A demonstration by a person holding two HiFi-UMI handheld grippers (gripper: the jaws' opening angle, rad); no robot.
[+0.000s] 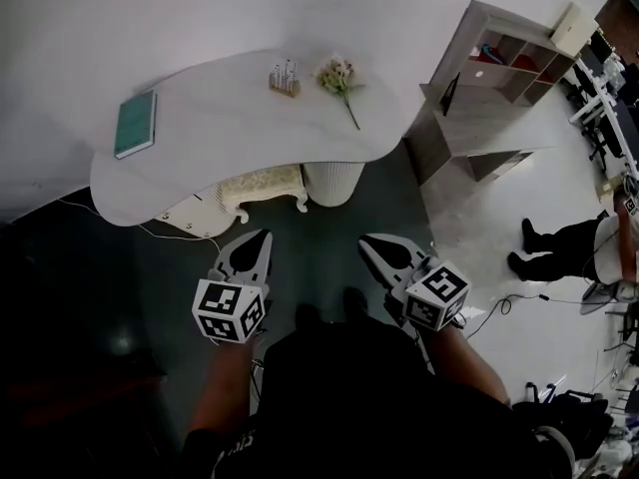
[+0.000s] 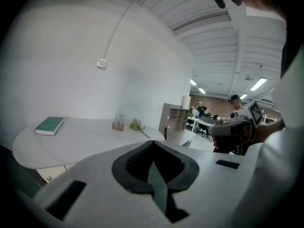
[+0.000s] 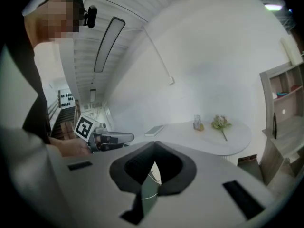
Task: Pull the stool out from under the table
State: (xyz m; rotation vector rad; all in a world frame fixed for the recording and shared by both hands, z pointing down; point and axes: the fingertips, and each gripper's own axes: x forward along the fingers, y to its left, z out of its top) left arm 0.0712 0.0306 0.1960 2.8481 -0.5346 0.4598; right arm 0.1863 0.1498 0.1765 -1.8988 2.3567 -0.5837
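Stool (image 1: 263, 185) partly under table (image 1: 225, 118)

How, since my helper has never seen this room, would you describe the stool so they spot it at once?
Start at the white curved table against the wall. Under its near edge, left of the ribbed round pedestal, sits the stool. Its cream carved trim and curled legs set it apart from that pedestal.

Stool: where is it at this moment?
In the head view the stool sits partly tucked under the near edge of the table, just left of the table's ribbed pedestal.
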